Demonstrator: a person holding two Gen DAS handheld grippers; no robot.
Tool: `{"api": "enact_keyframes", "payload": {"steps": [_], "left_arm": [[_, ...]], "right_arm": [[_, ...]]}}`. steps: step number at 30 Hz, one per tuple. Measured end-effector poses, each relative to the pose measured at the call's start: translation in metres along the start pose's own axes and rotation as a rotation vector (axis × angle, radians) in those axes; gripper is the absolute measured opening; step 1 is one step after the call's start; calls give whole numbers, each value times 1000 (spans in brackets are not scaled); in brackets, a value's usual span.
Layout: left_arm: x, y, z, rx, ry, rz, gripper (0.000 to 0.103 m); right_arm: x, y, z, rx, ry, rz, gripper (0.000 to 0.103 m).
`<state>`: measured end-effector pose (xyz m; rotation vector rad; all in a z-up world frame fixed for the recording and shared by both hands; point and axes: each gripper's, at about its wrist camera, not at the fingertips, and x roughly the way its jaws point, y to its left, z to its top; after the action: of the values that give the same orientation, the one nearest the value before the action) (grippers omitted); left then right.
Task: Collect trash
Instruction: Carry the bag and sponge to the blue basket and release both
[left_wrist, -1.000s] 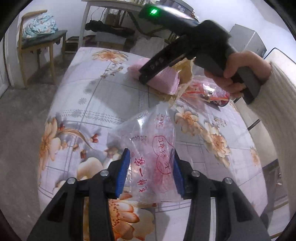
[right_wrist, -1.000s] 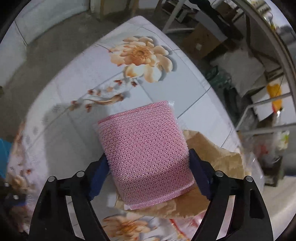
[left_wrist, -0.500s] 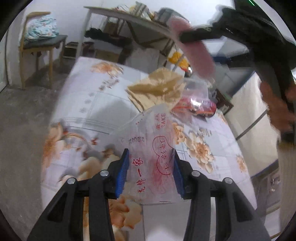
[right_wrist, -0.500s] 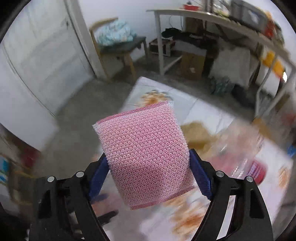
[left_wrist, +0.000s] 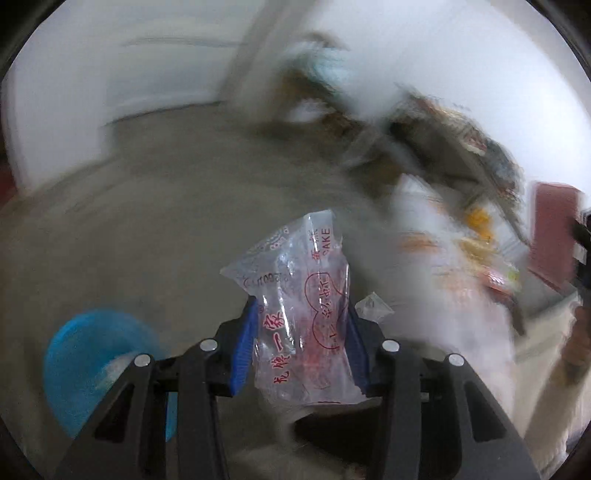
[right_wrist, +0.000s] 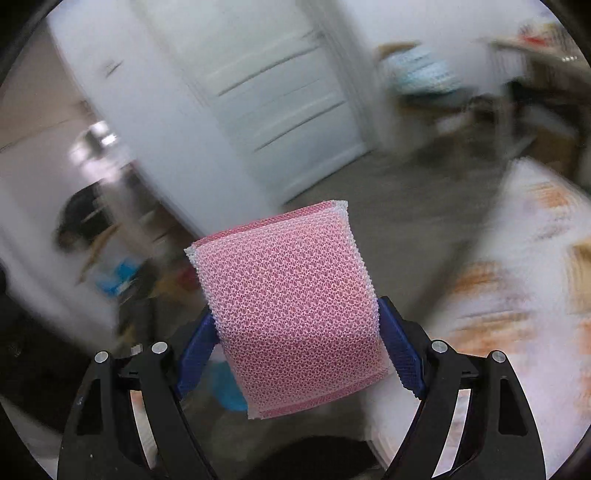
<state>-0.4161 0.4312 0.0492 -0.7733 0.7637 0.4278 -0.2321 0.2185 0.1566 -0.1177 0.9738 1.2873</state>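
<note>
My left gripper (left_wrist: 300, 339) is shut on a clear plastic bag (left_wrist: 295, 306) with red print, held between its blue pads above the grey floor. The right gripper (right_wrist: 295, 339) is shut on a pink mesh sponge (right_wrist: 288, 310) that stands up out of its jaws. At the right edge of the left wrist view the pink sponge (left_wrist: 552, 236) shows again with a hand (left_wrist: 578, 347) below it. A blue round bin (left_wrist: 96, 365) sits on the floor at lower left of the left wrist view, blurred.
The flowered table (right_wrist: 517, 280) lies to the right in the right wrist view, with litter (left_wrist: 480, 251) blurred on it in the left wrist view. A white door (right_wrist: 258, 92) and wall stand ahead. Dark clutter (right_wrist: 81, 221) sits at left. Grey floor (left_wrist: 166, 221) spreads between.
Both grippers swung away from over the table toward the floor and door side, each keeping its load. The sponge was lifted off the brown paper. The blue bin came into view.
</note>
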Motion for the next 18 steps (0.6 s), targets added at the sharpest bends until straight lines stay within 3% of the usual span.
{"api": "enact_keyframes", "payload": {"steps": [3,6,9,10,13,16,18], "left_arm": [[-11,89,-34,-115,45,171,43],[5,151,-66,-204,113,253,43],[38,193,-91,-262,162,332,58],[49,204,-96,-284,181,349,66],[71,222,-107,-336,221,402,72],[73,230,-107,-313,216,447,85],[72,230,-113,-292,212,467,89]], "right_arm": [[67,36,-14,-46,95,77,78],[141,57,-30,-43,220,135,79],[200,70,-43,-9,354,133,79],[219,74,-47,-3,395,133,79],[269,88,-59,14,501,118,79],[320,108,-76,23,618,98,79],[350,120,-93,5,685,66,79]]}}
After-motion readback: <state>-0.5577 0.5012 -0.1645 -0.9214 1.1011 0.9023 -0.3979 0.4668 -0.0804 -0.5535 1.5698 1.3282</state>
